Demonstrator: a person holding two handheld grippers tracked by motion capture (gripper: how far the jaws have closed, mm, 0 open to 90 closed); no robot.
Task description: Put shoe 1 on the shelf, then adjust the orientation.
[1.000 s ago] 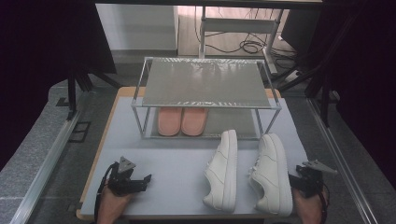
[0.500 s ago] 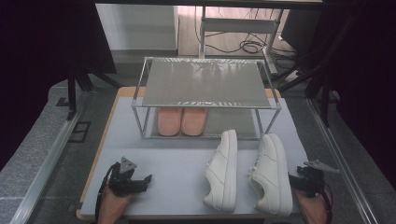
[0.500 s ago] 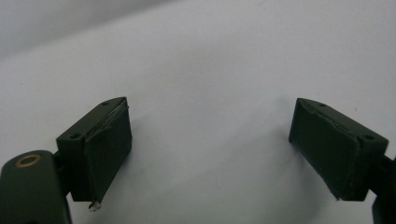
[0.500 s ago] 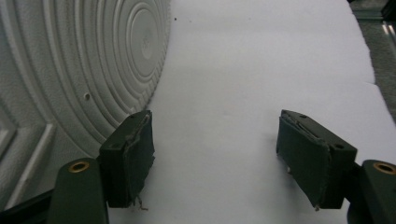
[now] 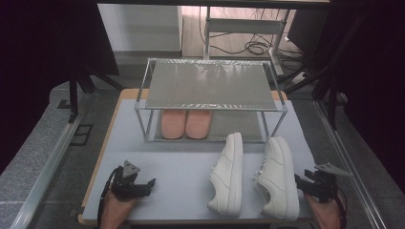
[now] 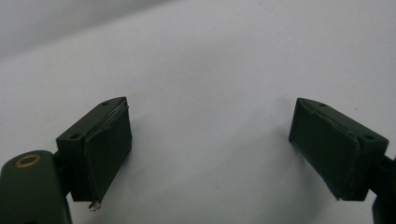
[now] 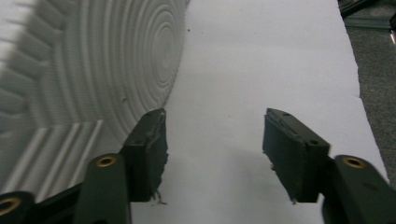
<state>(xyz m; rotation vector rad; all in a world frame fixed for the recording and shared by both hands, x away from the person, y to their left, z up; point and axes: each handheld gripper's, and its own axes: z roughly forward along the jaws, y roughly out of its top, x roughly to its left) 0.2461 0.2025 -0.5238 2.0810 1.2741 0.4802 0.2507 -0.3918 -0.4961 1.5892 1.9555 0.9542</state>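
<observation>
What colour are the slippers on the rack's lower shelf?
The slippers are salmon pink, clearest in the high view.

Count of things on the desk [image 5: 162,162]

Two white sneakers: the left sneaker [image 5: 228,174] and the right sneaker [image 5: 279,176], side by side at the near edge. Two pink slippers, one left slipper [image 5: 172,123] and one right slipper [image 5: 198,123], together on the lower level of one metal rack [image 5: 208,86]. Two tongs: the left tongs [image 5: 143,187] and the right tongs [image 5: 302,183].
</observation>
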